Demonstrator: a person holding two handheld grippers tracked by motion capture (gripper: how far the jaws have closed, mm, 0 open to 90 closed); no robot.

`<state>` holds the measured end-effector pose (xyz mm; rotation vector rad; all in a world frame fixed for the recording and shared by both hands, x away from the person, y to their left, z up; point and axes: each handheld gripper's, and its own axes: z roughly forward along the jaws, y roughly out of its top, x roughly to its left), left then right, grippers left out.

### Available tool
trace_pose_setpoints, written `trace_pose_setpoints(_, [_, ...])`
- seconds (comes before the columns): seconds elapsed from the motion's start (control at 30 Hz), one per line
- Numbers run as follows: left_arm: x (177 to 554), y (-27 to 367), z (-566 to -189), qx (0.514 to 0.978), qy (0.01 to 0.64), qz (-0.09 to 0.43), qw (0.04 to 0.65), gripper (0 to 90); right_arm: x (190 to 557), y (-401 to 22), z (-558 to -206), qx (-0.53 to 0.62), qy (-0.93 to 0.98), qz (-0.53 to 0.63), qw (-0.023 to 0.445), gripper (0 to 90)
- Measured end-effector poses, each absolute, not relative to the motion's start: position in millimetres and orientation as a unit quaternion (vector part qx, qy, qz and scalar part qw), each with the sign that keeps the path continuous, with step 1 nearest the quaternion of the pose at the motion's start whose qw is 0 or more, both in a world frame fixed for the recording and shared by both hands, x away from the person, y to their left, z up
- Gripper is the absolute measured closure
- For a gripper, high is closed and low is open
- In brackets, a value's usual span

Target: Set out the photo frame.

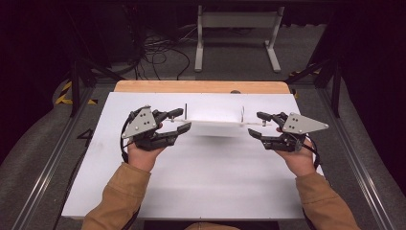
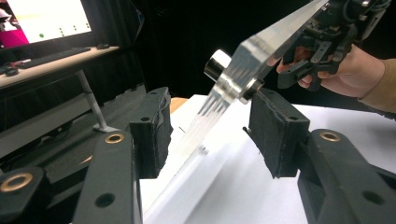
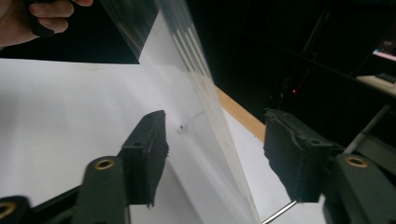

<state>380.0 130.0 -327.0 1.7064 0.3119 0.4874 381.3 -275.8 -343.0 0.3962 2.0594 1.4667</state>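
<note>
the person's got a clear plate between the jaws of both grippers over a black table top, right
Not quite: the table top is white, not black, as the high view shows. The clear plate does run between the jaws of the left gripper and the right gripper.

A white rectangular table top [image 1: 201, 182] with a pale wooden strip [image 1: 201, 86] along its far edge stands on a grey carpeted floor [image 1: 43, 143], with metal rails running along both sides. Beyond it a light grey metal frame stand [image 1: 237, 33] rests near a tangle of black cables [image 1: 158, 52]. The walls are dark and unlit. Off to one side a lit computer monitor [image 2: 46, 18] sits above a dark keyboard [image 2: 51, 56] on a beige desk [image 2: 42, 70]
</note>
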Motion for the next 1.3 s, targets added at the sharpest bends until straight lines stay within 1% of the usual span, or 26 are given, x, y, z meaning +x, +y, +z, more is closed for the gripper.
trace_pose_setpoints(0.07, [379.7,129.7,-327.3,0.741,0.136,0.213,0.622,49.1,379.6,-272.1,-341.1,0.138,0.769,0.546,0.301,47.2])
trace_pose_setpoints(0.2, [378.4,129.5,-328.3,0.74,0.136,0.215,0.622,49.9,376.6,-269.2,-339.0,0.125,0.767,0.545,0.314,62.5])
trace_pose_setpoints(0.4, [375.3,126.7,-324.8,0.743,0.128,0.246,0.609,51.6,371.2,-265.9,-339.0,0.11,0.766,0.529,0.348,64.9])
trace_pose_setpoints(0.47, [375.0,126.6,-323.8,0.745,0.127,0.25,0.605,51.9,371.3,-265.7,-338.4,0.108,0.767,0.526,0.351,65.1])
trace_pose_setpoints(0.53, [374.4,124.9,-320.7,0.745,0.128,0.262,0.6,52.4,371.2,-264.3,-337.7,0.105,0.765,0.52,0.366,65.1])
trace_pose_setpoints(0.63, [373.8,123.9,-314.8,0.738,0.128,0.268,0.606,53.5,369.4,-263.6,-334.9,0.103,0.754,0.522,0.385,64.5])
trace_pose_setpoints(0.97, [370.8,123.2,-289.8,0.726,0.12,0.279,0.617,55.0,368.3,-266.3,-321.3,0.112,0.75,0.537,0.37,63.9])
trace_pose_setpoints(1.13, [367.9,127.8,-278.9,0.717,0.128,0.268,0.631,55.9,362.3,-265.7,-306.5,0.111,0.751,0.555,0.34,63.9])
trace_pose_setpoints(1.23, [367.4,130.7,-273.5,0.711,0.138,0.245,0.645,57.1,357.1,-265.7,-296.7,0.119,0.752,0.566,0.315,63.9])
trace_pose_setpoints(1.3, [365.7,130.5,-270.2,0.71,0.132,0.235,0.65,58.9,355.3,-266.1,-291.4,0.128,0.753,0.571,0.301,63.9])
